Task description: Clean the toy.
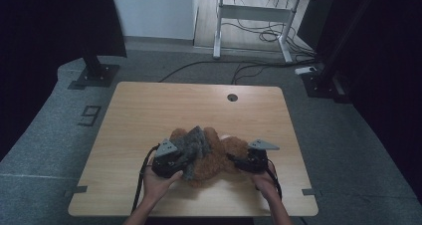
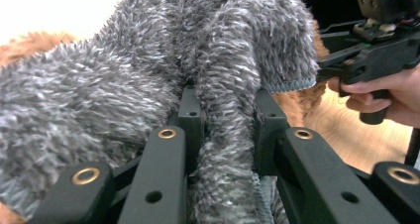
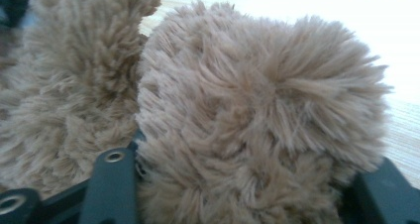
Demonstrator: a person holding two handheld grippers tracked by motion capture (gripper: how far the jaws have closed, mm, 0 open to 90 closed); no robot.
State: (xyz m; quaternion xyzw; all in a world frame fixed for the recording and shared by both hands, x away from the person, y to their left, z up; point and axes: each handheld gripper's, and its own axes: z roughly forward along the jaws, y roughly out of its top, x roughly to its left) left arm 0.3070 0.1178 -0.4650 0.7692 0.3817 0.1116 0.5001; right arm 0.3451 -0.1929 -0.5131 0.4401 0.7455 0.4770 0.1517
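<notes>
A brown plush teddy bear (image 1: pixel 214 160) lies on the wooden table (image 1: pixel 164 105) near its front edge, with a grey fuzzy garment (image 1: pixel 194 141) over its left part. My left gripper (image 1: pixel 183 159) is shut on a fold of that grey garment (image 2: pixel 124 85); in the left gripper view the fold is pinched between the jaws of the left gripper (image 2: pixel 229 110). My right gripper (image 1: pixel 235 160) holds the bear from the right. In the right gripper view a round brown limb (image 3: pixel 257 85) bulges between the jaws of the right gripper (image 3: pixel 247 184), which press on it.
The table has a round cable hole (image 1: pixel 232 97) at the back. Black stand bases sit on the floor at the left (image 1: pixel 94 74) and right (image 1: pixel 321 83). A white desk frame (image 1: pixel 254 16) with loose cables stands behind.
</notes>
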